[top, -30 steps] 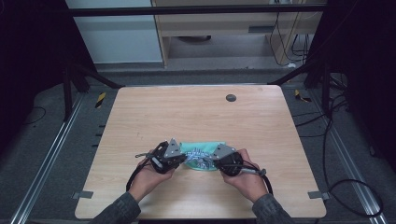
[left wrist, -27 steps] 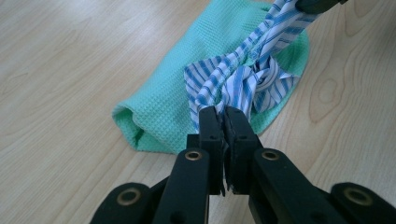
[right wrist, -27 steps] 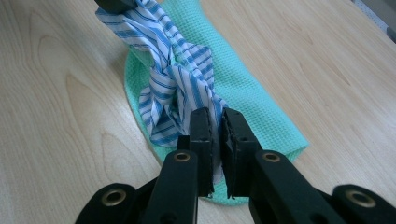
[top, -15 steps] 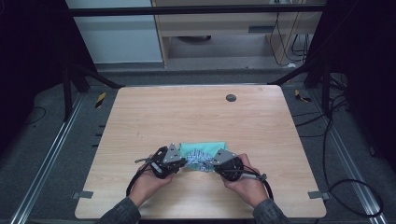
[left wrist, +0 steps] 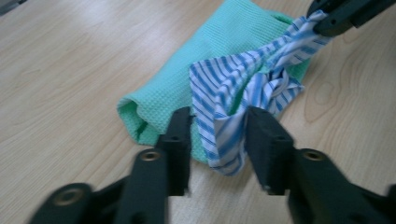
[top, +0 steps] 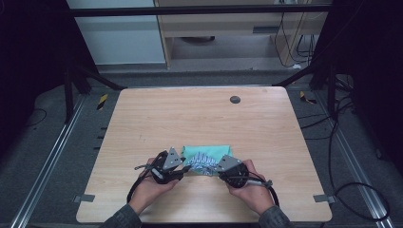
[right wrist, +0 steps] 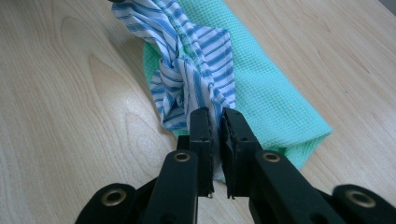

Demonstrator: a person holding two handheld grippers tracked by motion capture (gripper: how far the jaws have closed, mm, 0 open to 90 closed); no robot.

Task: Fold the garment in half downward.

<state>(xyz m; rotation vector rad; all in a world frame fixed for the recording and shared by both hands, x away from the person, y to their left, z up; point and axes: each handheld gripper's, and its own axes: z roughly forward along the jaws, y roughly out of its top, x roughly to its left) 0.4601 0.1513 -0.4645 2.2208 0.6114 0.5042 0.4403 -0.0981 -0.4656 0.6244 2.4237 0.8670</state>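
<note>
A: From the high view, where is the cloth?
B: The blue-and-white striped cloth point(top: 201, 161) lies on a folded green waffle towel point(top: 207, 151) at the near part of the wooden table point(top: 199, 118), stretched between the left gripper point(top: 182, 167) and the right gripper point(top: 219, 172). A small dark disc point(top: 235, 99) sits well beyond both.

A: And the left gripper view?
B: The left gripper point(left wrist: 217, 135) has just been opening its jaws; they stand apart with a hanging fold of the striped cloth point(left wrist: 233, 98) between them, not pressed by the pads. Ahead and to its right, the other gripper's jaws point(left wrist: 327, 21) pinch the far end. The green towel point(left wrist: 187, 79) lies just ahead, underneath.

A: The right gripper view?
B: The right gripper point(right wrist: 215, 128) has its jaws pressed together on a gathered edge of the striped cloth point(right wrist: 187, 60); the green towel point(right wrist: 266, 84) spreads ahead and to its right.

A: How will it handle?
B: Probably light, thin and limp, bunching and slipping readily; a corner or hem seems the best hold. No containers are present.
</note>
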